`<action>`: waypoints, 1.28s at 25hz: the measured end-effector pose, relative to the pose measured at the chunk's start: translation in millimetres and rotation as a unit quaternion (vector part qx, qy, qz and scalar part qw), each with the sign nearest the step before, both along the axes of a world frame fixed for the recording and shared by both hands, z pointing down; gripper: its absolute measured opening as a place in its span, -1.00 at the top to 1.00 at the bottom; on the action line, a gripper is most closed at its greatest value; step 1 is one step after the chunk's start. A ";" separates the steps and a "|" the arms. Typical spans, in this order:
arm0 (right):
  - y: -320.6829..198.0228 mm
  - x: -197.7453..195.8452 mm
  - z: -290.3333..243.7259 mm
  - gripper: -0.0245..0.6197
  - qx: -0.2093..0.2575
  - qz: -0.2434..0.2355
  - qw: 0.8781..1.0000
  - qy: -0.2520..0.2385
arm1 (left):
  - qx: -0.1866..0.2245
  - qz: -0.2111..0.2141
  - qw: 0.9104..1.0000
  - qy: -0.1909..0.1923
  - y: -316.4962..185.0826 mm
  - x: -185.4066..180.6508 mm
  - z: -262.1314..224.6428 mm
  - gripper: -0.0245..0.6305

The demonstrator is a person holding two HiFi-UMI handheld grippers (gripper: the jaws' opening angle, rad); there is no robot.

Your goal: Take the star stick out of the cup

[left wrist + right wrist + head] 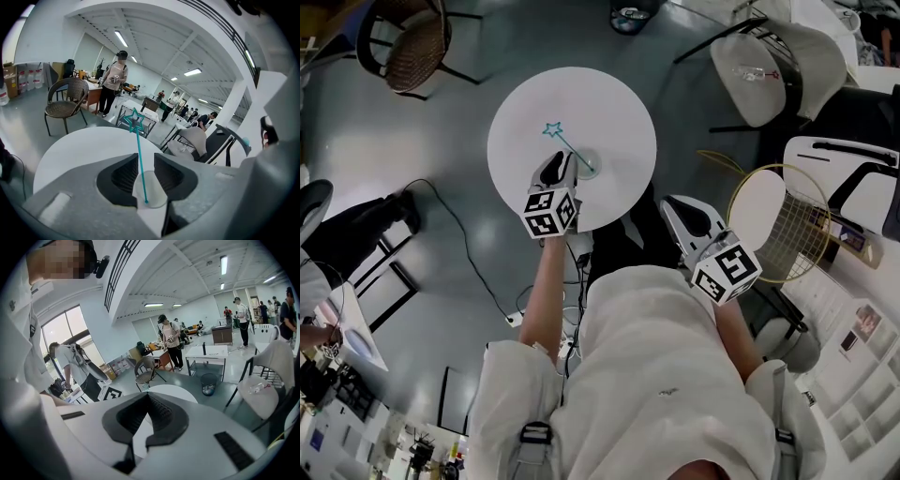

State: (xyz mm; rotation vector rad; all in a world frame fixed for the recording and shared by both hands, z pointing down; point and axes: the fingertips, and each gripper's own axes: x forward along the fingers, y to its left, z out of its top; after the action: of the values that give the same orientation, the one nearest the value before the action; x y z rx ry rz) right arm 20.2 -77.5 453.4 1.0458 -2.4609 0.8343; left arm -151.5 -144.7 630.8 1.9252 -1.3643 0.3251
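The star stick stood in a clear cup on the round white surface, somewhat nearer than the middle. Its foot rested at the bottom of the cup and its star end leaned away to the far left. That tilt left most of the shaft out above the rim, free to be pinched.

The left hand-held gripper had been brought to the cup from the near side. In the left gripper view its jaws were apart, with only a narrow gap between them. The thin teal shaft ran up through that gap, and the cup showed low between the jaws. The shaft appeared to touch neither jaw, though it was too thin to be certain. The lineup seemed meant to let the jaws close on the shaft above the rim, so the stick could be lifted along its own lean without dragging the light cup over.

The right hand-held gripper was held off the surface to the near right, close to the person's body. Its jaws were together on nothing, probably kept clear as a spare to steady the cup.
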 end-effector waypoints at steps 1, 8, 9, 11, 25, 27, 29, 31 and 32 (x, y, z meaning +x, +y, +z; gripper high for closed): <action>0.5 0.2 0.5 0.90 -0.001 0.001 1.000 0.001 | -0.001 -0.004 1.000 0.002 -1.4 -0.2 2.2 0.63; 3.4 3.6 4.3 0.90 -0.004 0.007 1.000 0.009 | -0.010 -0.016 1.000 0.018 -9.8 -0.2 14.6 0.57; 3.9 4.8 4.3 0.90 -0.004 0.008 1.000 0.010 | -0.012 -0.017 1.000 0.021 -10.7 0.2 15.8 0.57; 4.5 7.5 4.5 0.90 -0.006 0.013 1.000 0.013 | -0.014 -0.018 0.999 0.024 -12.5 0.7 18.6 0.57; 10.0 22.0 5.1 0.90 -0.009 0.038 0.999 0.020 | -0.032 -0.022 0.999 0.005 -18.8 8.0 35.0 0.60; 9.3 20.9 5.8 0.90 -0.009 0.037 0.999 0.019 | -0.033 -0.030 0.999 0.004 -18.8 6.8 35.9 0.68; 8.5 20.5 6.6 0.90 -0.012 0.039 0.999 0.020 | -0.031 -0.036 0.999 0.002 -19.6 5.3 35.9 0.74; 8.4 20.1 7.1 0.90 -0.013 0.040 0.999 0.021 | -0.029 -0.040 0.999 0.003 -20.1 4.0 35.1 0.78; 8.5 19.9 7.1 0.90 -0.014 0.039 0.999 0.022 | -0.029 -0.039 0.999 0.004 -20.3 3.8 35.0 0.79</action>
State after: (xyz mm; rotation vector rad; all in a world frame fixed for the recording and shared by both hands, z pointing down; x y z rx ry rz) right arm 40.2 -69.0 460.6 1.1448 -2.3794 0.8580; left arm -147.6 -165.0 665.8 1.8189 -1.4066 0.3141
